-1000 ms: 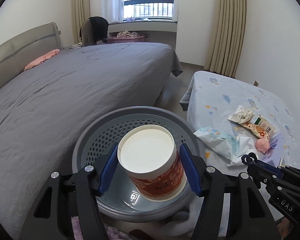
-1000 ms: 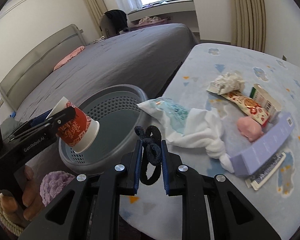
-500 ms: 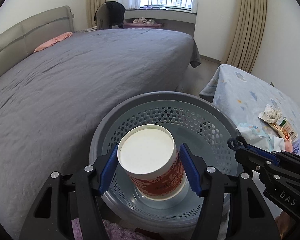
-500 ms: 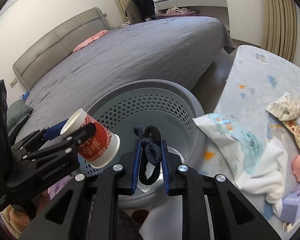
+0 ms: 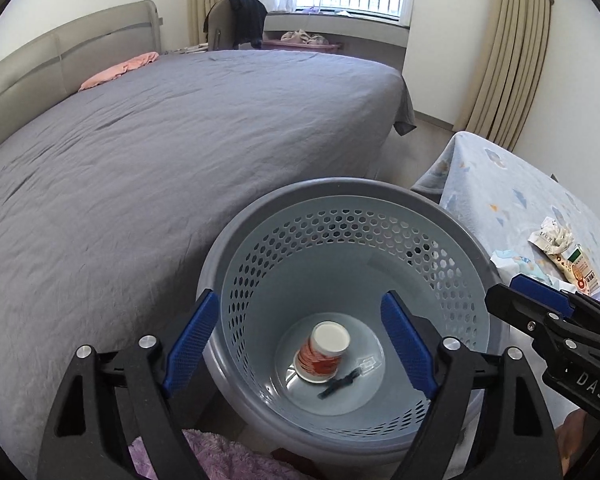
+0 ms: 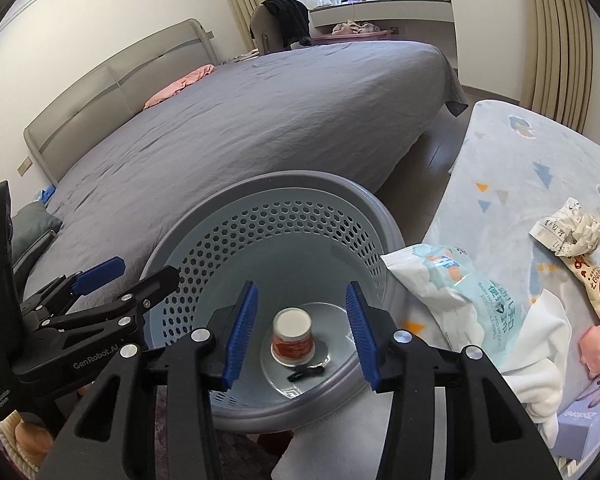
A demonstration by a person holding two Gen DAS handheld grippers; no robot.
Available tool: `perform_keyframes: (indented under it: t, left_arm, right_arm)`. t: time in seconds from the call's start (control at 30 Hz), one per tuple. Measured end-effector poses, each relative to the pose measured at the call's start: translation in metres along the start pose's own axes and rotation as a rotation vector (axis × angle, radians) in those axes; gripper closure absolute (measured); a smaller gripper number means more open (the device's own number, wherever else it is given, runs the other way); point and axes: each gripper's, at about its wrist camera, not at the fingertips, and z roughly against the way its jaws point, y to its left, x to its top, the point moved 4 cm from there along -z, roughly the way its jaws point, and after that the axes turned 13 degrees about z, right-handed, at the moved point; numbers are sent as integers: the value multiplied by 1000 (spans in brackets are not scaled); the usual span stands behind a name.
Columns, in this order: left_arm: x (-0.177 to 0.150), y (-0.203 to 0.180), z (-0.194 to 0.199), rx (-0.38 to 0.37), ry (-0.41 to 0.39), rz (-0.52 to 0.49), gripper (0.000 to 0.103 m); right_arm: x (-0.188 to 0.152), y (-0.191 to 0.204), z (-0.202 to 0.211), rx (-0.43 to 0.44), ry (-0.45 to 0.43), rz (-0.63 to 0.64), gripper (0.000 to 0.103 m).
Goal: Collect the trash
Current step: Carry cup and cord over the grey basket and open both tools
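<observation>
2 items in grey basket (image 5: 452, 216): paper cup (image 5: 323, 350), black hair tie (image 5: 339, 383)

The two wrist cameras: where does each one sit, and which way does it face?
Left wrist: on the left gripper, looking down into the grey basket; its opening fingers are empty, the right gripper beside them.
Right wrist: on the right gripper, same basket; opening, empty fingers, left gripper alongside.
Shared: paper cup, black hair tie, bed.
</observation>
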Motion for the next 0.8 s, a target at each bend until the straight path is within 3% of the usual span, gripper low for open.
perform_keyframes:
  t: [0.3, 0.8]
  left_arm:
    - [-1, 2, 4, 18, -9, 3, 6]
    - [4, -4, 21, -8, -23, 5, 6]
  right_arm:
    - [-5, 0, 6, -38, -3, 7, 48]
    - [-7, -8, 30, -67, -25, -18, 42]
